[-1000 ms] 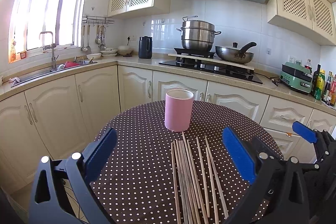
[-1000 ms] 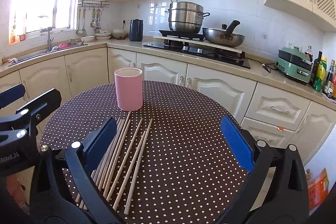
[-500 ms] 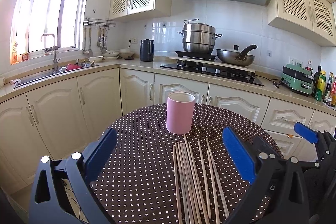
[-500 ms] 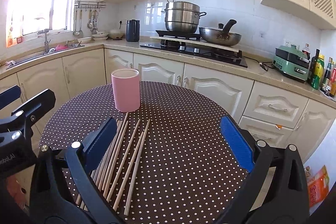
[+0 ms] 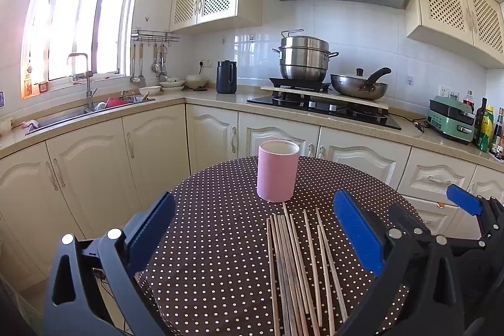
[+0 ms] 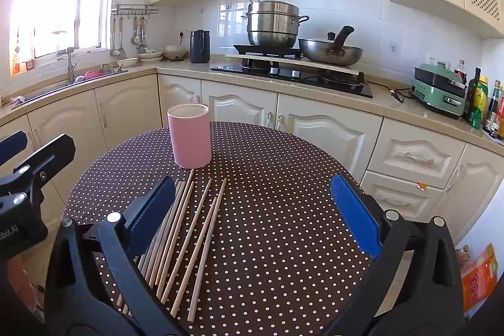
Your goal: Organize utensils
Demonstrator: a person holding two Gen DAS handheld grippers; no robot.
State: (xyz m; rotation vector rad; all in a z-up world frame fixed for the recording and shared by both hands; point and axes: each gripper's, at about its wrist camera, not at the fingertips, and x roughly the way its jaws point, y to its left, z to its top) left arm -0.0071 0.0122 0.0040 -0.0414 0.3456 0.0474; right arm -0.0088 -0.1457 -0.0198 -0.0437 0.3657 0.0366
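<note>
Several wooden chopsticks (image 5: 296,266) lie side by side on a round table with a brown polka-dot cloth (image 5: 214,229). An upright, empty-looking pink cup (image 5: 277,170) stands just beyond their far tips. My left gripper (image 5: 255,235) is open and empty, held above the table's near edge, with the chopsticks between its jaws. In the right wrist view the chopsticks (image 6: 189,229) lie left of centre below the pink cup (image 6: 189,140). My right gripper (image 6: 252,216) is open and empty, right of the chopsticks.
Cream kitchen cabinets and a counter (image 5: 220,98) run behind the table, with a sink (image 5: 78,112), a black kettle (image 5: 226,76), a steamer pot (image 5: 304,57) and a wok (image 5: 359,85) on the hob. The left gripper's body shows at the left edge of the right wrist view (image 6: 22,188).
Both grippers have risen and tilted slightly, so the cup and chopsticks sit a little lower in view. Nothing on the table has moved.
</note>
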